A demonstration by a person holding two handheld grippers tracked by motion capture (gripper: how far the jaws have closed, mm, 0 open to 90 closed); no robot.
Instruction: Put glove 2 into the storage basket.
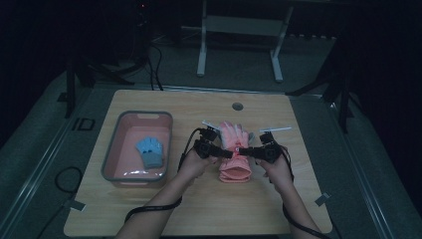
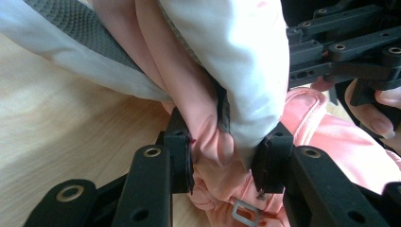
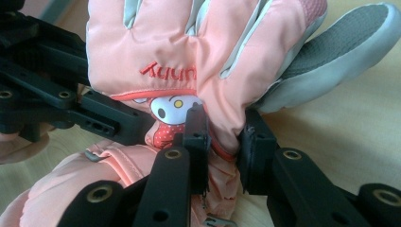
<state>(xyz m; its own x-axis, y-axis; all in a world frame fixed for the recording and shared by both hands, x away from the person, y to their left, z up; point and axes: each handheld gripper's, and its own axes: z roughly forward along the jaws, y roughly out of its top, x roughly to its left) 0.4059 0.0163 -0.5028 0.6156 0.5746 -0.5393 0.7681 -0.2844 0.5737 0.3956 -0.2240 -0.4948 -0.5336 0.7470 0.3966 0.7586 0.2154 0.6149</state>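
While both forearms reach in from the near edge, the left gripper (image 1: 225, 151) and right gripper (image 1: 247, 150) meet at the middle of the wooden table (image 1: 278, 199) — each pinches a fold of the pink glove (image 1: 234, 153), jaws pressed on its fabric. Farther left, a blue glove (image 1: 150, 152) lies in the pink bin (image 1: 113, 144) — well apart.

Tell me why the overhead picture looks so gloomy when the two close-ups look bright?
High view: dim and bluish, black surroundings, the pink glove small and soft. Left gripper view: bright, the glove near the jaws slightly blurred. Right gripper view: evenly lit, the glove's red lettering sharp.
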